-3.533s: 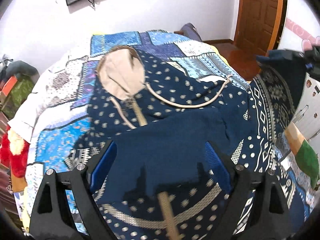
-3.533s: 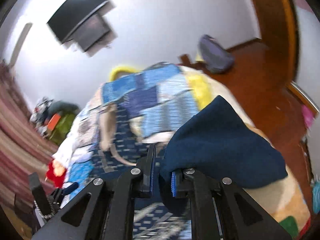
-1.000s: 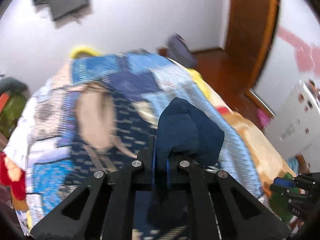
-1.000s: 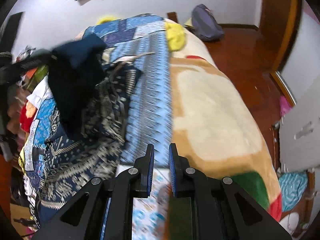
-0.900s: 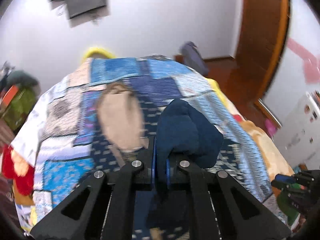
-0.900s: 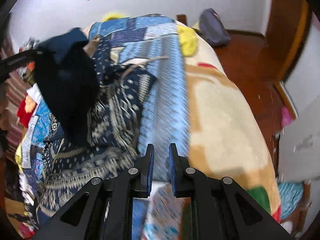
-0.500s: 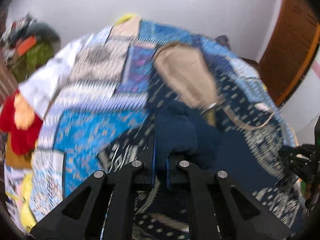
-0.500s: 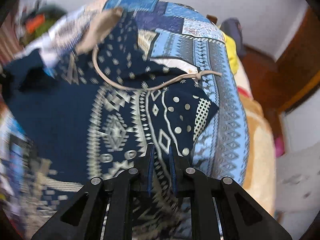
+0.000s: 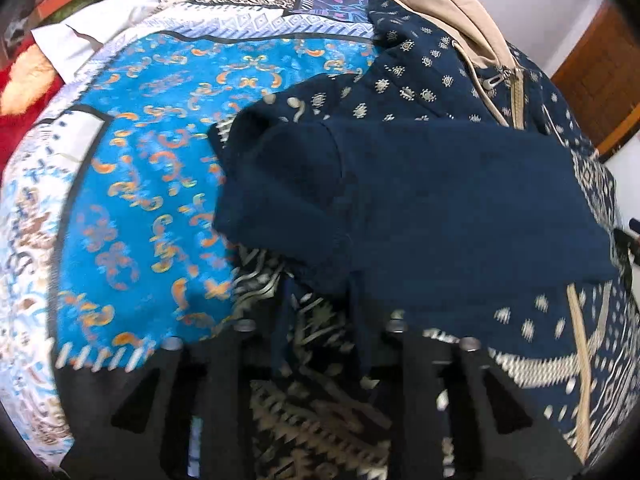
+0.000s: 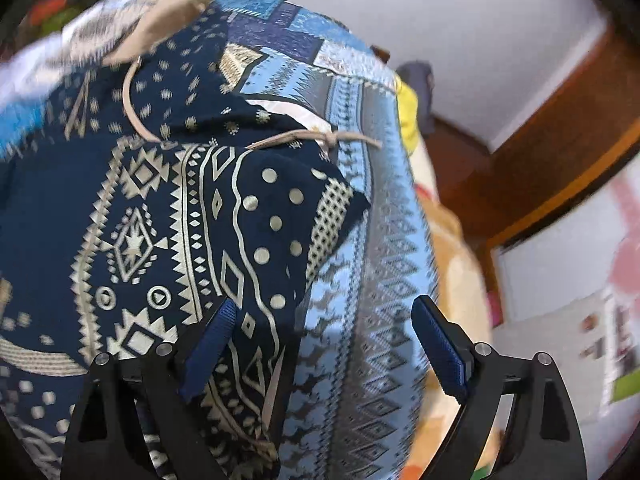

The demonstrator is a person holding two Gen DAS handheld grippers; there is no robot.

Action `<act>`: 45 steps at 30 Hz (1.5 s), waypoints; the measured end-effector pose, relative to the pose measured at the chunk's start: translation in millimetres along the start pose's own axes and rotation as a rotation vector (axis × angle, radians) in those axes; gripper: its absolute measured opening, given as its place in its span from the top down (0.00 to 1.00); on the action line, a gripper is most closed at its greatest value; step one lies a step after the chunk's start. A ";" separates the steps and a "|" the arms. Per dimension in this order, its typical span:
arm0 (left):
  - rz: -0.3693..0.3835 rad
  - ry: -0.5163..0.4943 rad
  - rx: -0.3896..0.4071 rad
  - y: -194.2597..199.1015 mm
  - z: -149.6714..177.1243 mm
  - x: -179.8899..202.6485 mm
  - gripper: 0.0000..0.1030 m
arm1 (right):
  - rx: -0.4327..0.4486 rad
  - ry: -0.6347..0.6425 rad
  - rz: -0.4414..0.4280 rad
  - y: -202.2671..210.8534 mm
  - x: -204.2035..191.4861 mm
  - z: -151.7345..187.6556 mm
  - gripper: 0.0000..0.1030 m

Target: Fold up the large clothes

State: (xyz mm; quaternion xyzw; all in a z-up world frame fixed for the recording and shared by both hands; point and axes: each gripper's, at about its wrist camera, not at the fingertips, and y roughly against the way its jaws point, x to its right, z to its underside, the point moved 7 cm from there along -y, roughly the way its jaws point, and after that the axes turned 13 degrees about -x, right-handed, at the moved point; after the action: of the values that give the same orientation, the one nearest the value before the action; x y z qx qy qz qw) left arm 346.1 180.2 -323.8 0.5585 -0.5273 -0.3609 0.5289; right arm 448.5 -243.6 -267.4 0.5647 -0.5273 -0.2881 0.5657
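Observation:
A navy patterned hoodie (image 9: 420, 92) with a beige hood (image 9: 444, 4) lies spread on the bed. One plain navy sleeve (image 9: 400, 200) is folded across its chest, the cuff at the left. My left gripper (image 9: 320, 320) is open just below that sleeve, and the cloth lies over its fingertips. In the right wrist view the hoodie's patterned side (image 10: 160, 240) fills the left, with a beige drawstring (image 10: 304, 136) across it. My right gripper (image 10: 324, 340) is open over the hoodie's right edge, holding nothing.
A blue patchwork bedspread (image 9: 152, 128) covers the bed, seen also in the right wrist view (image 10: 372, 260). Red cloth (image 9: 24, 84) lies off the left side. A wooden door (image 10: 560, 140) and a white wall stand beyond the bed's right side.
My left gripper carried the sleeve across the hoodie, laid it on the chest and opened. My right gripper, shut half a second ago, has opened over the hoodie's right edge.

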 end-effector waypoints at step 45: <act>-0.064 -0.005 0.101 -10.7 -254.9 64.8 0.01 | 0.004 -0.024 -0.467 -16.8 -111.4 -268.8 0.10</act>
State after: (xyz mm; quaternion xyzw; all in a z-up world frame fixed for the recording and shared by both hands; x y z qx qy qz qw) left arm 605.1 169.6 -278.3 0.6001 -0.5280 -0.3520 0.4870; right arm 669.9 -54.2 -261.4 0.6690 -0.3898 -0.4168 0.4762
